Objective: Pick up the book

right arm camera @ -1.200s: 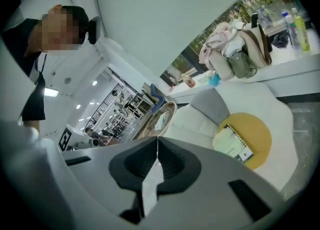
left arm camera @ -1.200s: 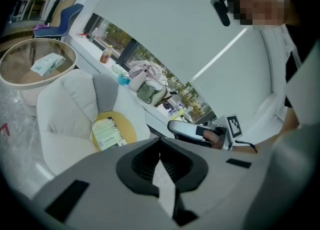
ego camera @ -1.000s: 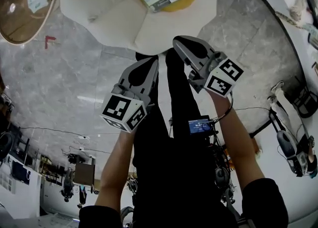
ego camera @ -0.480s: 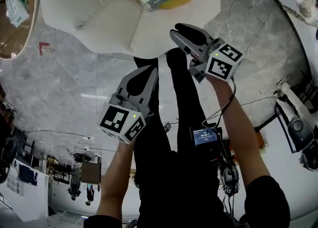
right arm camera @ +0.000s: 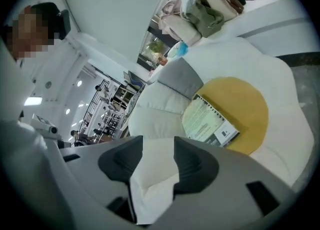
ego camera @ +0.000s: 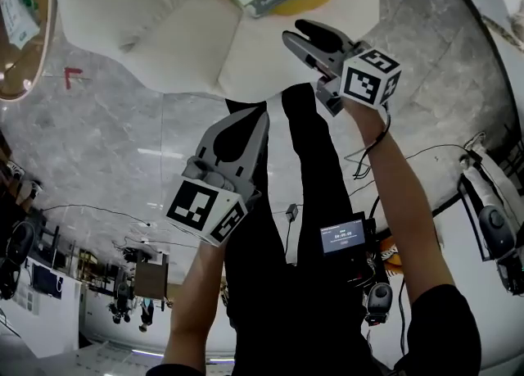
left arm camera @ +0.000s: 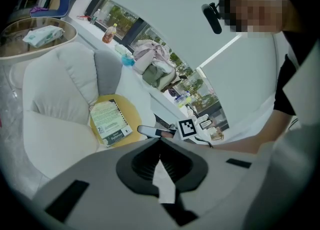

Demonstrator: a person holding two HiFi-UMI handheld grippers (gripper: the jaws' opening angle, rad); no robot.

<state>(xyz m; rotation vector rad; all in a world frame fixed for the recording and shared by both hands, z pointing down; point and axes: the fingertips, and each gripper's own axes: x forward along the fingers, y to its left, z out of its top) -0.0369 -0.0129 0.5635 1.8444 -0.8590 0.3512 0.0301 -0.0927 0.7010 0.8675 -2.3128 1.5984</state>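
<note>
Just ahead of the right gripper (right arm camera: pixel 157 141), whose jaws have just been opening and stand apart with nothing between them, the book (right arm camera: pixel 207 121) lies flat and untouched on a yellow cushion (right arm camera: pixel 247 106). Farther back, the left gripper (left arm camera: pixel 160 143) has its jaws together, empty. The cushion rests on a white armchair (ego camera: pixel 155 30) over grey marble floor (ego camera: pixel 98 137). A round table (left arm camera: pixel 55 47) stands beside the armchair.
</note>
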